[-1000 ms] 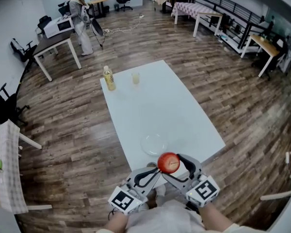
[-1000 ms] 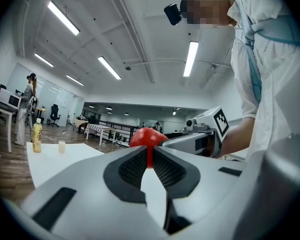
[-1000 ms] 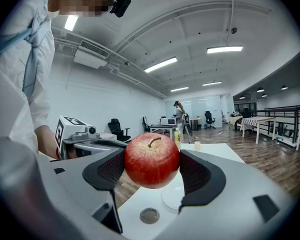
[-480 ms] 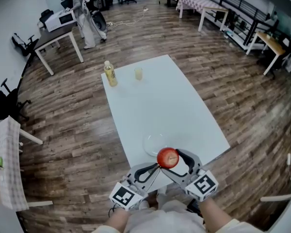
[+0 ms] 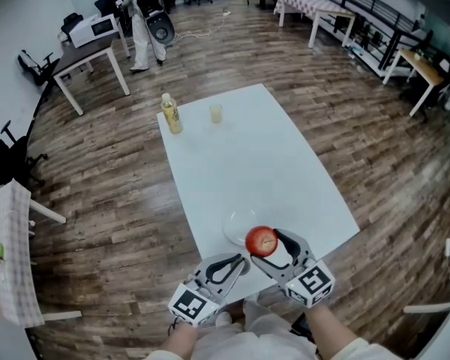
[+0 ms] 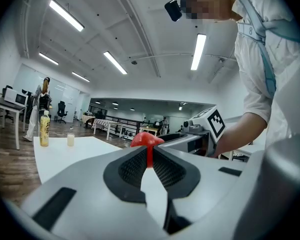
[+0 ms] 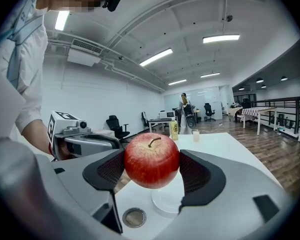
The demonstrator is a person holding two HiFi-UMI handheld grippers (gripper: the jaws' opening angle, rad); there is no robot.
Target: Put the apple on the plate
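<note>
Grasp complete: right gripper [image 5: 273, 247] fingers clamp the round red apple [image 5: 261, 241], aloft over the white counter [image 5: 247, 156] by the clear glass plate [image 5: 236, 223] (unoccupied). Left gripper [image 6: 149, 159] fingers together, holding nothing. Lowering and release outstanding.

apple [image 5: 261, 241] red, pale-speckled | right gripper [image 7: 152, 158] grey, pads [image 7: 196, 172] black mesh, cube [image 5: 310, 283] black-white squares | table [image 5: 247, 156] below white | bottle [image 5: 170, 115] far ahead yellow | floor [image 5: 120, 201] brown planks

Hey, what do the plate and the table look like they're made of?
Plate: seemingly clear glass or plastic, glossy; the white surface under it shows through. Table: smooth, matte white top, possibly laminate; the look alone does not settle it.
</note>
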